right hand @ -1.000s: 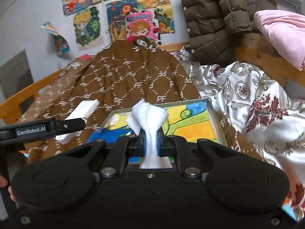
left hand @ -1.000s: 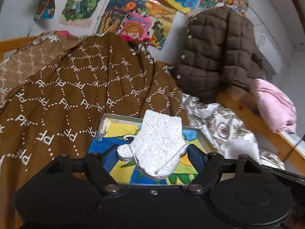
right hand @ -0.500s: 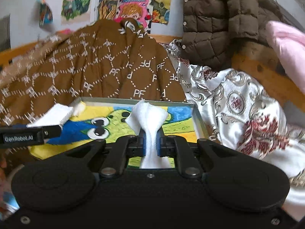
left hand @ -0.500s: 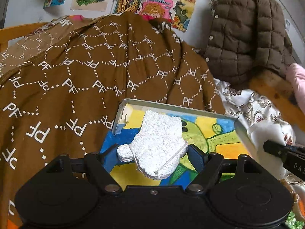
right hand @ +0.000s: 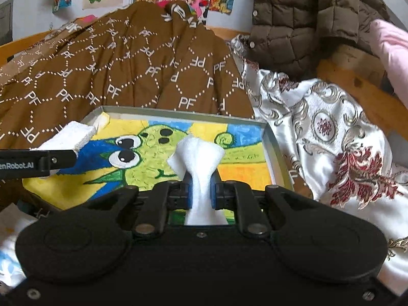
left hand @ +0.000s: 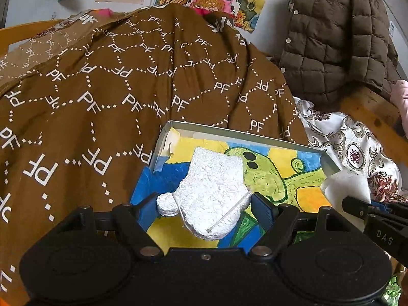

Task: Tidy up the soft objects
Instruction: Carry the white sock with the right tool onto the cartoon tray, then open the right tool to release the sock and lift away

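My left gripper (left hand: pixel 204 204) is shut on a flat white foam cutout (left hand: pixel 211 191) shaped like a mitten, held over the left part of a shallow grey tray (left hand: pixel 229 130) with a painted cartoon floor. My right gripper (right hand: pixel 202 191) is shut on a soft white foam sheet (right hand: pixel 197 155), pinched and flaring above the fingers, over the tray's (right hand: pixel 274 150) right half. The same sheet (left hand: pixel 346 186) shows at the right of the left wrist view, and the cutout (right hand: pixel 68 137) at the left of the right wrist view.
A brown quilt (left hand: pixel 114 89) with white PF print lies behind and left of the tray. A silver patterned cloth (right hand: pixel 331 132) is to the right. A brown puffer jacket (left hand: pixel 336 33) and pink fabric (right hand: pixel 390 51) hang on a wooden rail. Drawings cover the wall.
Both grippers have moved forward and lower over the tray, which now looks larger and nearer. Each keeps its hold on its foam piece.
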{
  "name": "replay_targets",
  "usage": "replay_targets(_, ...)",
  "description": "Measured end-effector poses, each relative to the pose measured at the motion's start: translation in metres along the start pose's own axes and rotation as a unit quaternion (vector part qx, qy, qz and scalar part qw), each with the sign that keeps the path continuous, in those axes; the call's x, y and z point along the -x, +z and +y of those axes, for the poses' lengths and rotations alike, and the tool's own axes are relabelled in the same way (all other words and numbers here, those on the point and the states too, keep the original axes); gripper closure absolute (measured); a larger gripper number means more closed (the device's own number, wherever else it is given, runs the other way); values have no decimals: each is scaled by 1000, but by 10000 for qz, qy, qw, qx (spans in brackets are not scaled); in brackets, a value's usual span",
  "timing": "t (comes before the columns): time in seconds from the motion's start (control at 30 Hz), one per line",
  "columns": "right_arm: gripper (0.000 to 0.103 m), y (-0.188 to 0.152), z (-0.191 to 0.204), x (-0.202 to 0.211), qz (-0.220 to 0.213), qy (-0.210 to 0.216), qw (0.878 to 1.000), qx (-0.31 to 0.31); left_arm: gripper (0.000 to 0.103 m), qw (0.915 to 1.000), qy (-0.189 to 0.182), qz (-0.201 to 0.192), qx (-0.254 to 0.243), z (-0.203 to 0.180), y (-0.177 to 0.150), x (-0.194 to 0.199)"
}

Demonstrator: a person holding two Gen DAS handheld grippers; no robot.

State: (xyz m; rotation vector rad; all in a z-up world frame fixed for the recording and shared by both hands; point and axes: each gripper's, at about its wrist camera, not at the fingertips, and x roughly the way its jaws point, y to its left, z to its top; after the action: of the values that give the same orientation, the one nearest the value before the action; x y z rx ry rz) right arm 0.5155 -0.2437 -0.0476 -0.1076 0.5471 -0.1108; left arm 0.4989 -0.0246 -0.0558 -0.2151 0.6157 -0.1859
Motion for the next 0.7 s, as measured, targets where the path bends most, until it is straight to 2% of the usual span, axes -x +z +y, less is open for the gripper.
replay_targets(0.03,91,-1,-3,-2,50,33,10000,-53,25,10000,2,25,4,0,0,-1)
replay_targets(0.2,78,-6,-11,-8,115,73,9998,-158,24,9999,-133,86,-40,-5,-2,-1)
replay_targets(0.27,67,-6,-15,-7,105,112,9996,-218,23,9998,-166,85,-90,-7,-4,0)
replay_targets(0.37,63,-5,-19,-1,51,134,9995,-290,22,9998,-176,88,-56,-9,-5,4)
replay_targets(0.53,50,6,-31,26,-236,207,9981,-539,17,9997,-204,-84,56,-14,3,25)
replay_targets(0.7,40,20,-48,68,-631,285,9939,-854,12,9985,-278,-459,124,-27,12,62)
